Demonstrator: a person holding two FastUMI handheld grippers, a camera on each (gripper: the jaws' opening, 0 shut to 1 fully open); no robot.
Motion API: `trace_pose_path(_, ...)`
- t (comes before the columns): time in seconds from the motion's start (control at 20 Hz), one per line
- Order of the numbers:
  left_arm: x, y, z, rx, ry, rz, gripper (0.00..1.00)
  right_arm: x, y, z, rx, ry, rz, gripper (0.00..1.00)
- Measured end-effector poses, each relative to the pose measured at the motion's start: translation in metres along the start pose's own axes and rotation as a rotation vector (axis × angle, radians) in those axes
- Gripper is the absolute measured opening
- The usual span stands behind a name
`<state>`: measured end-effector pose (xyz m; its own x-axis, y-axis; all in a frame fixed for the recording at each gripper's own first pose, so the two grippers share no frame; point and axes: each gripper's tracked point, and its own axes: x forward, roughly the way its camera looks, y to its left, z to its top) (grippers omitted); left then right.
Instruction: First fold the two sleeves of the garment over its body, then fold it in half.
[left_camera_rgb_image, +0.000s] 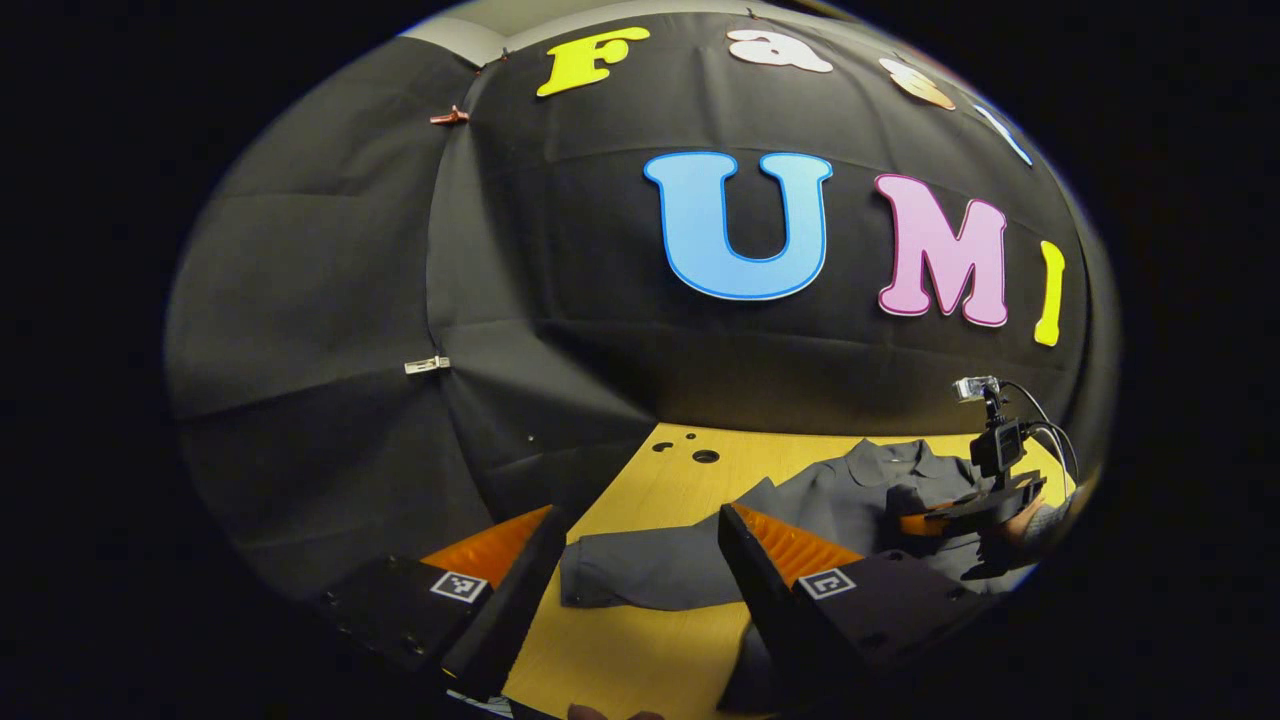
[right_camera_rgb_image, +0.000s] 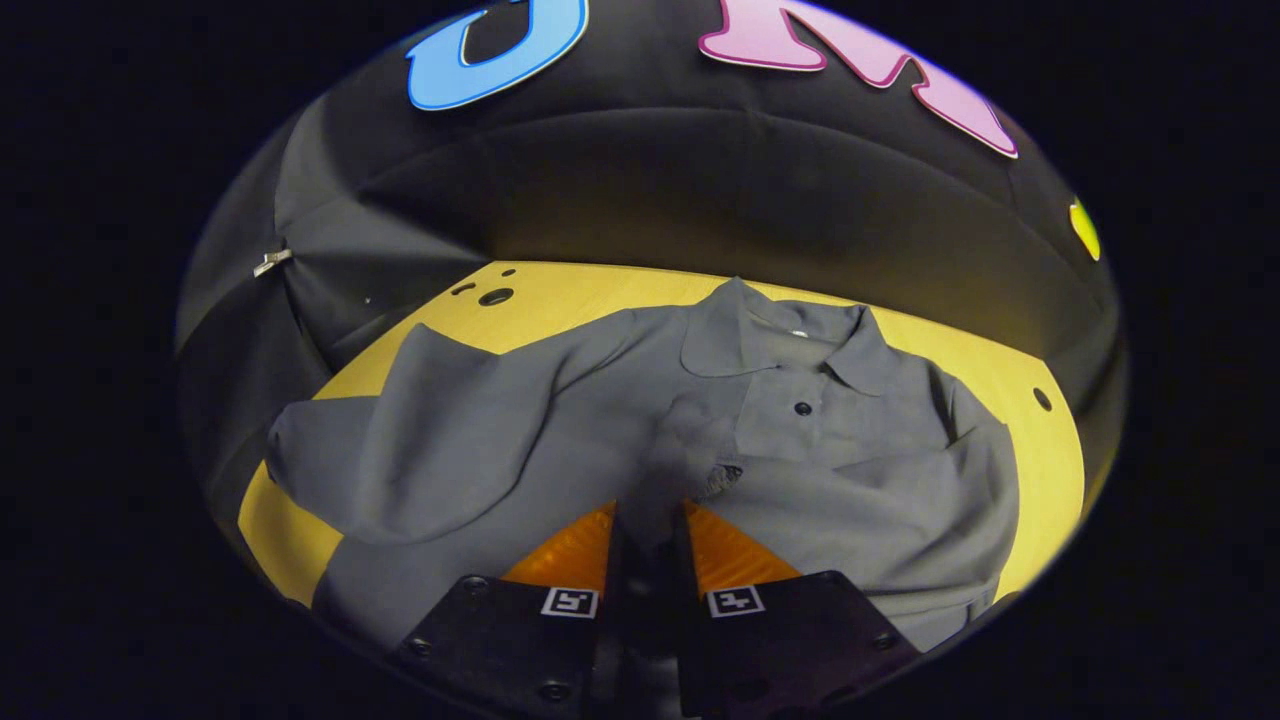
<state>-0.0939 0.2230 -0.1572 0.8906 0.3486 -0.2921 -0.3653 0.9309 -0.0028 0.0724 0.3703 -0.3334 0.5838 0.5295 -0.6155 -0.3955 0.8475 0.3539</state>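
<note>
On table, soft light shirt: right gripper pinches its right sleeve cuff over body; left gripper wide by 1 flat sleeve, grab cuff.

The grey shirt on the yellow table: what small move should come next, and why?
Probably the right claw, closed on the right sleeve, lays it on the shirt body and lets go. The left sleeve lies unfolded between the open left claw fingers.

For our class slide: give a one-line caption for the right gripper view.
Right gripper shut on a sleeve folded over the grey shirt.
</note>
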Motion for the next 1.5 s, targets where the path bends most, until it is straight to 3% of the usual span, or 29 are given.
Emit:
trace_pose_path(0.05,0.002,-0.003,-0.005,-0.008,0.006,-0.002,0.97,-0.002,0.007,0.001,0.01,0.0,0.021,0.28)
trace_pose_path(0.1,0.004,-0.004,-0.007,-0.011,0.01,-0.002,0.97,-0.003,0.014,0.001,0.015,-0.001,0.041,0.25)
trace_pose_path(0.15,0.007,-0.007,-0.009,-0.01,0.011,-0.004,0.97,-0.003,0.02,-0.001,0.018,0.006,0.061,0.31)
trace_pose_path(0.2,0.009,-0.008,-0.009,-0.006,0.009,-0.006,0.97,-0.004,0.026,-0.003,0.018,0.015,0.078,0.55)
trace_pose_path(0.3,0.014,-0.01,-0.016,0.007,0.013,-0.012,0.97,-0.01,0.046,-0.004,0.041,0.026,0.141,0.62)
trace_pose_path(0.45,0.022,-0.013,-0.031,-0.008,0.031,-0.035,0.97,-0.025,0.07,0.004,0.071,0.004,0.221,0.62)
trace_pose_path(0.7,0.044,0.002,-0.059,0.052,0.064,-0.005,0.97,-0.056,0.075,0.007,0.036,-0.012,0.233,0.9)
trace_pose_path(0.85,0.062,0.017,-0.076,0.07,0.086,0.02,0.97,-0.083,0.07,0.01,0.005,-0.028,0.231,0.94)
trace_pose_path(1.15,0.099,0.048,-0.118,0.011,0.189,0.113,0.97,-0.139,0.034,0.017,-0.041,-0.069,0.183,0.98)
trace_pose_path(1.5,0.136,0.061,-0.153,0.004,0.28,0.118,0.97,-0.195,-0.02,0.002,-0.05,-0.095,0.099,0.98)
